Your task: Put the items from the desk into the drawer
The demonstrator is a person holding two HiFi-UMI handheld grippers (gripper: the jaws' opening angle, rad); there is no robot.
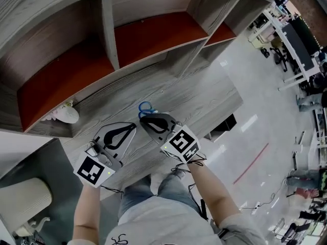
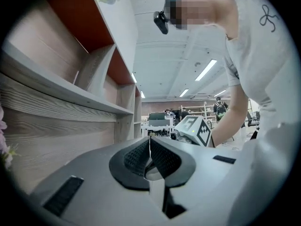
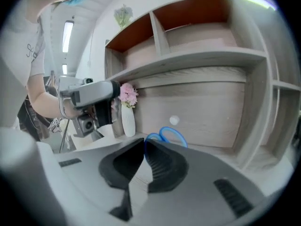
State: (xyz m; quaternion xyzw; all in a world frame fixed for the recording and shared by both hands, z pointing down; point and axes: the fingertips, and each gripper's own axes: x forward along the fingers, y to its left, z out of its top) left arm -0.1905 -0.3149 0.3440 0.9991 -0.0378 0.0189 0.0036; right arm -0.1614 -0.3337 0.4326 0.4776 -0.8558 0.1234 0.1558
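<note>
Torso: the person is wearing a pale grey short-sleeved shirt (image 1: 153, 226), which is carrying a black looped emblem (image 2: 269, 14).
Legs: blue jeans (image 1: 171, 185) are showing below the shirt hem.
Head: a black camera (image 2: 161, 21) is sitting at the brow.
Left gripper (image 1: 132, 126): a grey moulded shell is framing black ribbed pads on the jaws; a white cube (image 1: 93, 170) with black square markers is riding on the rear.
Right gripper (image 1: 143, 118): the same grey shell and black pads are showing; its marker cube (image 1: 180, 143) is bearing matching black-and-white squares.
Cables: thin black leads (image 1: 196, 160) are trailing beside the right wrist.
</note>
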